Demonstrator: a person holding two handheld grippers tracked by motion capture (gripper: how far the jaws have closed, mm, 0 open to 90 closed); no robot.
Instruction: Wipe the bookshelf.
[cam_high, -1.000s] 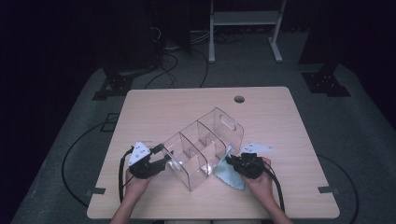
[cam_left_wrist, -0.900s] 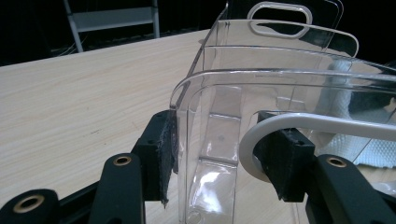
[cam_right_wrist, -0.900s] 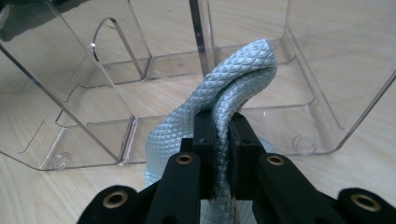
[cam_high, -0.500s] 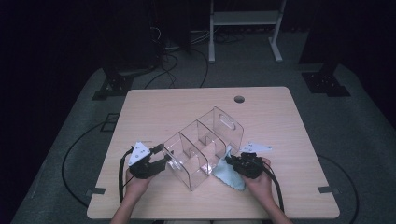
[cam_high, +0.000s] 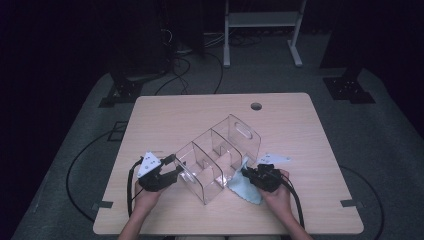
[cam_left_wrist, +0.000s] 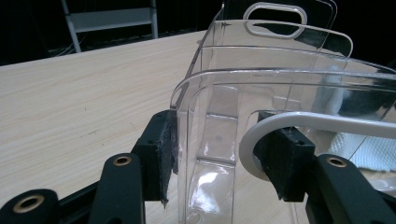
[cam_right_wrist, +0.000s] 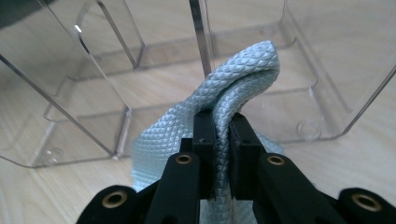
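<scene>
A clear plastic organizer (cam_high: 235, 131) with several compartments lies slantwise on the near half of the wooden table (cam_high: 170, 120). My left gripper (cam_high: 172, 172) holds its near left end: in the left gripper view the left gripper (cam_left_wrist: 217, 149) has its pads (cam_left_wrist: 164, 151) pressed on either side of the organizer's end wall (cam_left_wrist: 210, 126). My right gripper (cam_high: 248, 175) is at the organizer's right side, shut on a folded light blue cloth (cam_high: 245, 191). In the right gripper view the right gripper (cam_right_wrist: 222, 121) pinches the cloth (cam_right_wrist: 243, 70), whose fold bulges toward the clear organizer wall (cam_right_wrist: 70, 93).
A round cable hole (cam_high: 256, 106) sits near the table's far edge. Cables trail from both grippers over the front edge. A white metal stand (cam_high: 260, 20) and floor cables lie beyond the table in the dark.
</scene>
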